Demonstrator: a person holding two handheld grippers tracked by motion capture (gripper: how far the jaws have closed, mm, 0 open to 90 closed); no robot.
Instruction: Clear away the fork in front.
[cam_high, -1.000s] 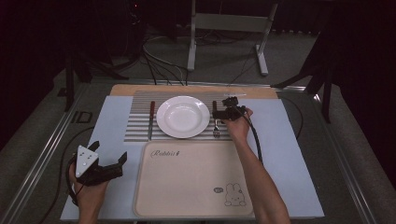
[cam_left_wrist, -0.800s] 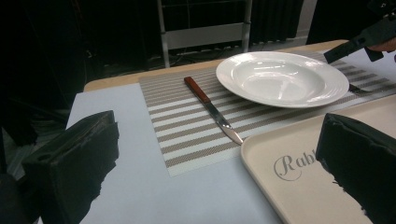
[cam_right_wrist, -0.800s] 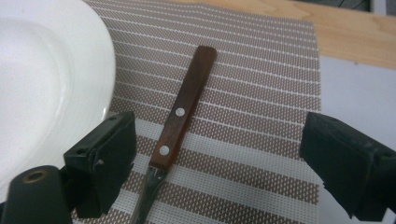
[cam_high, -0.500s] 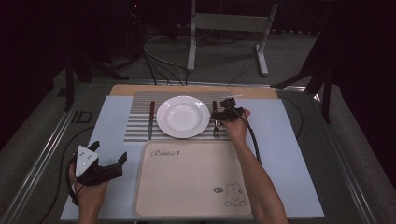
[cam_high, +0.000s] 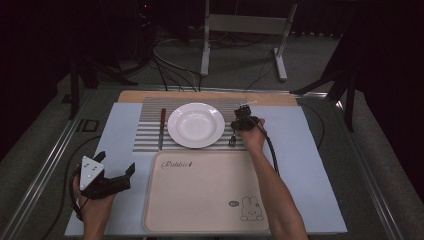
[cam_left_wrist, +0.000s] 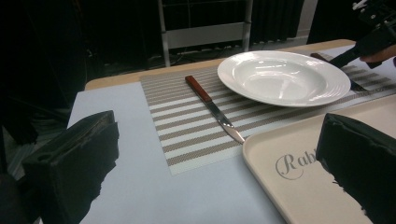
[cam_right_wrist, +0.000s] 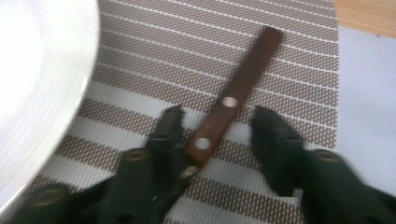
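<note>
A white plate (cam_high: 195, 124) sits on a striped placemat (cam_high: 147, 135). Left of the plate lies a knife (cam_high: 161, 128) with a red-brown handle (cam_left_wrist: 198, 88). Right of the plate lies a second utensil (cam_high: 233, 140) with a riveted brown wooden handle (cam_right_wrist: 238, 84). My right gripper (cam_high: 243, 117) hovers low over that handle, open, its jaws (cam_right_wrist: 217, 123) straddling it; the left jaw is close to or touching the handle's near end. My left gripper (cam_high: 117, 164) is held open with nothing in it at the near left, over the blue mat (cam_left_wrist: 140, 186).
A cream tray (cam_high: 205, 195) with "Rabbit" lettering and a rabbit drawing lies in front of the placemat. The blue mat (cam_high: 310, 165) covers the table around it. A wooden board edge (cam_high: 135, 96) runs behind the placemat. Cables and a metal stand are beyond the table.
</note>
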